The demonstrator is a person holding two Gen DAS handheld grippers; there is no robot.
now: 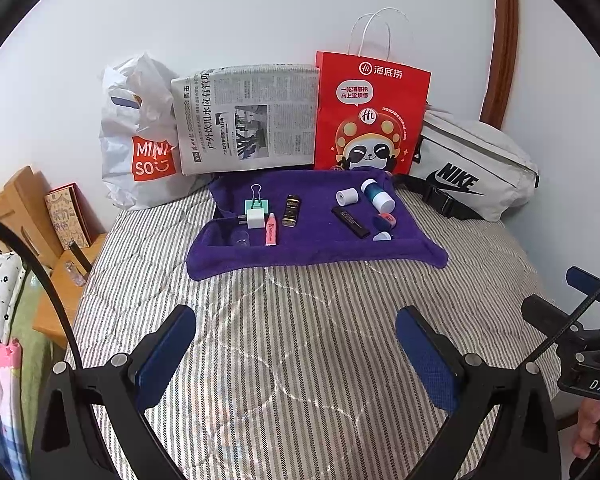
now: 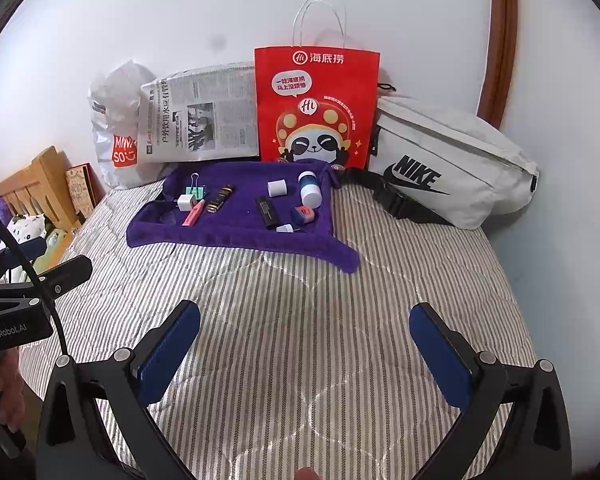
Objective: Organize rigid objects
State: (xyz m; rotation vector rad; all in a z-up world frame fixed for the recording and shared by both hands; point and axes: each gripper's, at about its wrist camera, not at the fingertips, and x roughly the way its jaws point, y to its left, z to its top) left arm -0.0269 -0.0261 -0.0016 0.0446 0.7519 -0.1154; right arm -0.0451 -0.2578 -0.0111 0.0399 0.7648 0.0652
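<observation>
Two views: one fisheye camera on each hand-held tool, both looking across a bed with a striped quilt.

Left view, tool: the left tool (image 1: 296, 354) hangs over the quilt (image 1: 300, 320), its blue pads spread wide apart with nothing between them.
Left view, small things: a purple towel (image 1: 320, 252) lies on the quilt toward the wall, well apart from the tool, and carries the things to sort.
Left view, towel's left part: a green binder clip (image 1: 256, 199) just behind a white charger plug (image 1: 254, 218), a pink tube (image 1: 271, 230) just beside the plug, a clear cup (image 1: 240, 237) in front, and a dark gold-lettered case (image 1: 291, 210).
Left view, towel's right part: a white roll (image 1: 347, 197), a teal bottle with white caps (image 1: 377, 194) lying on its side, a black stick (image 1: 350, 221), and a small red and blue piece (image 1: 385, 221).
Left view, wall: a white shopping bag (image 1: 140, 148), a newspaper (image 1: 246, 118), a red paper bag (image 1: 370, 116) and a grey waist bag (image 1: 476, 168) in a row behind the towel.
Left view, right edge: part of the other tool and a hand (image 1: 590, 428).

Right view, tool: the right tool (image 2: 305, 356) is likewise wide open and empty above the quilt.
Right view, small things: the towel sits ahead and to the left with the same things on it, against the row of bags.
Right view, left edge: the left tool's black body and a hand (image 2: 2, 396) holding it.
</observation>
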